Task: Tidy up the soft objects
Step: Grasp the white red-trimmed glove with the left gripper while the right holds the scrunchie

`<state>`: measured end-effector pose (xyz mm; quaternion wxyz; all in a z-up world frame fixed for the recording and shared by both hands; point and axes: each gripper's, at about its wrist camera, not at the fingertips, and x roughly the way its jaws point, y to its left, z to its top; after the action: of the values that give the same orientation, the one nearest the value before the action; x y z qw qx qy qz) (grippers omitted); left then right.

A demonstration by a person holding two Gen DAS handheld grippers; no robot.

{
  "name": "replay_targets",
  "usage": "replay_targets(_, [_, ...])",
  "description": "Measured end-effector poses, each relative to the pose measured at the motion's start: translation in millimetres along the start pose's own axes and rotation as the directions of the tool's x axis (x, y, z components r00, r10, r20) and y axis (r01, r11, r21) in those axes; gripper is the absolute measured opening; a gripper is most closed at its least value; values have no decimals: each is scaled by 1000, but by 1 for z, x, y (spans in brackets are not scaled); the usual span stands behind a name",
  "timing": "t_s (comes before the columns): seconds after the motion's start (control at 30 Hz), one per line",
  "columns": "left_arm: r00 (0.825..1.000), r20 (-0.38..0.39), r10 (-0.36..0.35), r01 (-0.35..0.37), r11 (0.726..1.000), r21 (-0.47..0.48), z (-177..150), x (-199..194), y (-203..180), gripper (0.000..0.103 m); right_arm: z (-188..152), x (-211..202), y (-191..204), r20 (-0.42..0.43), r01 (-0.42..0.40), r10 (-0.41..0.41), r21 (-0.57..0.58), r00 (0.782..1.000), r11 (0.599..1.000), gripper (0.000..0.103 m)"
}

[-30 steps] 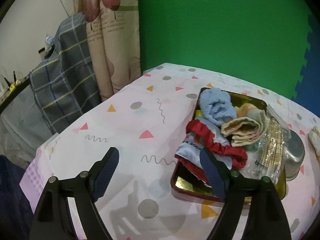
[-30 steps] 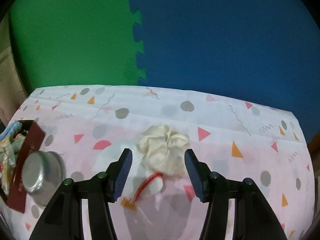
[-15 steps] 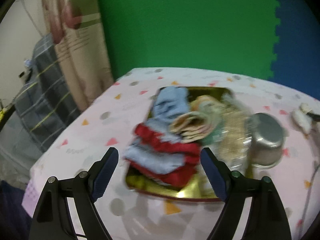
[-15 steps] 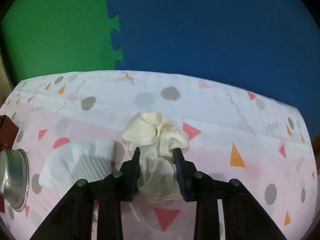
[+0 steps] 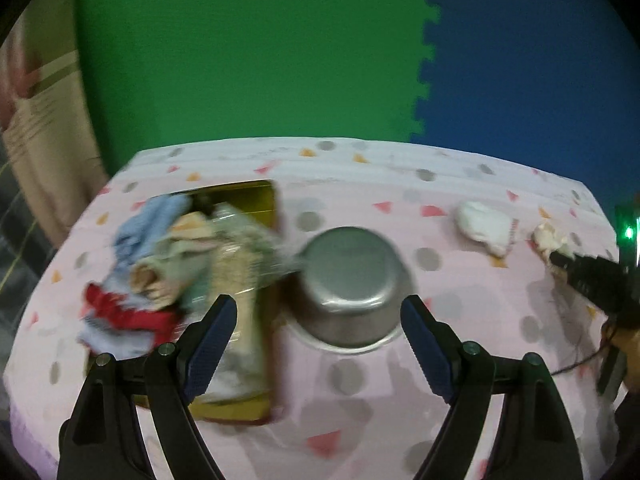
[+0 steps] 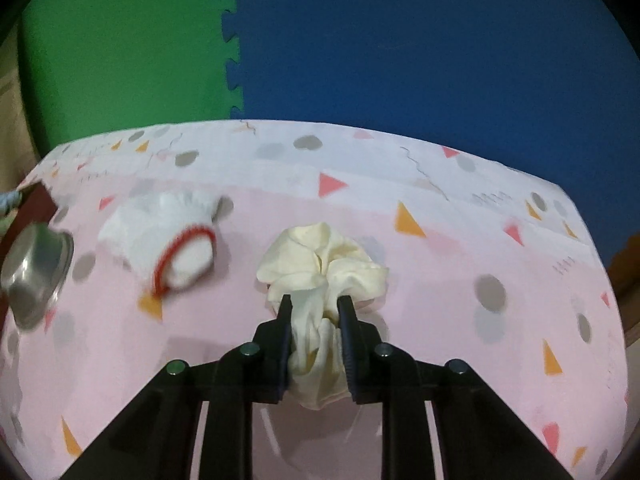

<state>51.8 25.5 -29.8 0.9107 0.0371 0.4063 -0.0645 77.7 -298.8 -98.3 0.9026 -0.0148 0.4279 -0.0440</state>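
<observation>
Pink patterned bench (image 6: 460, 280): right tool (image 6: 314, 308) closing on crumpled cream cloth (image 6: 320, 264); left tool (image 5: 316, 320) gapes over round steel bowl (image 5: 352, 280).

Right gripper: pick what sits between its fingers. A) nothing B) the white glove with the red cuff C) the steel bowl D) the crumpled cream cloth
D: the right gripper is closing its fingers on the cream cloth, while the white glove lies apart on the table.
</observation>
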Motion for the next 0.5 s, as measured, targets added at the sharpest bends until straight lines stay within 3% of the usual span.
replay_targets(0.27, [989,-74,-127,129,991,34,23,29,-60,82,-39,-27,-34,-2,35,-35,73,999,997,21])
replay_targets(0.5, [979,-112,-169,175,984,41,49,64,-104,81,-46,-26,-42,-12,25,-24,103,1000,994,21])
